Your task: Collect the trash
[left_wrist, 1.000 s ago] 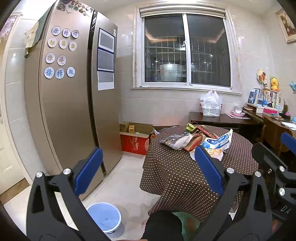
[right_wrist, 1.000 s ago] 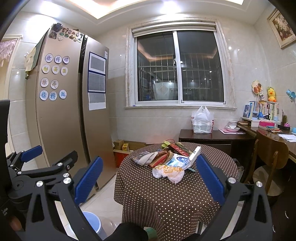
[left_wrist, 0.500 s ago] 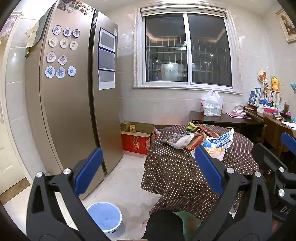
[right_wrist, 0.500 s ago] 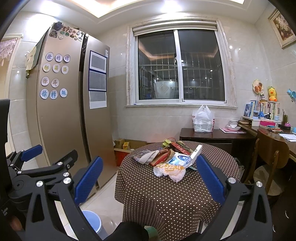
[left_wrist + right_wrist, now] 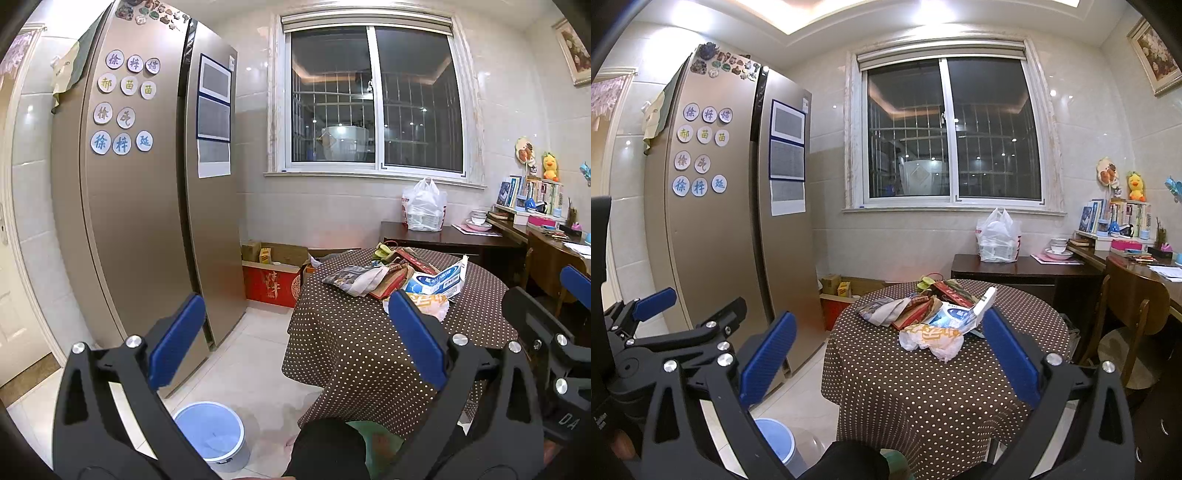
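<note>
A pile of trash lies on a round table with a brown dotted cloth (image 5: 354,332) (image 5: 923,387): a crumpled white and orange wrapper (image 5: 932,338) (image 5: 434,304), a blue and white carton (image 5: 960,314) (image 5: 439,280), a grey bag (image 5: 882,310) (image 5: 354,277) and red packets (image 5: 951,291). A light blue bin (image 5: 210,434) (image 5: 774,439) stands on the floor left of the table. My left gripper (image 5: 295,336) is open and empty, short of the table. My right gripper (image 5: 888,350) is open and empty, also short of the table.
A tall bronze fridge (image 5: 147,221) stands on the left. A red box (image 5: 273,282) sits by the wall under the window. A dark side table with a white plastic bag (image 5: 997,236) and a wooden chair (image 5: 1134,317) stand on the right.
Both views have shifted slightly; the table sits a little further right in each. Both grippers stay open and empty.
</note>
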{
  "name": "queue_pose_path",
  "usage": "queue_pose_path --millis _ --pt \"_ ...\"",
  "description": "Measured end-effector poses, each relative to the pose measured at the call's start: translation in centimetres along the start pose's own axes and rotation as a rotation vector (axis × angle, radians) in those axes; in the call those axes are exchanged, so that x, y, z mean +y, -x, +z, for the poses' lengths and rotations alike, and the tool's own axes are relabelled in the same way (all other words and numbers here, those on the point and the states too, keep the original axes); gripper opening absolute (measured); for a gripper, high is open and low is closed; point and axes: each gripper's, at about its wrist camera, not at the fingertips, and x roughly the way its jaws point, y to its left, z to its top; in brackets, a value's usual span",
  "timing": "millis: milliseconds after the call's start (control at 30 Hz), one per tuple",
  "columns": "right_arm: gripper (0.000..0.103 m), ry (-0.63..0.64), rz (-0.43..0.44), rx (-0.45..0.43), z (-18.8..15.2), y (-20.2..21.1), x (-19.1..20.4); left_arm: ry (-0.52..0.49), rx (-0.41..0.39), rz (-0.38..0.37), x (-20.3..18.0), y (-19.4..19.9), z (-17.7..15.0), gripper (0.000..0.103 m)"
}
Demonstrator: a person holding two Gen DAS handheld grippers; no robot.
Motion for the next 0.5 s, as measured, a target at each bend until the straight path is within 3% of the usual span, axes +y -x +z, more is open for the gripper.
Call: queue_pose_path --millis 500 --pt "0.099 -0.002 0.004 -0.001 0.12 -0.05 0.09 0.001 -0.001 0.000 0.29 -0.05 -0.03 0.097"
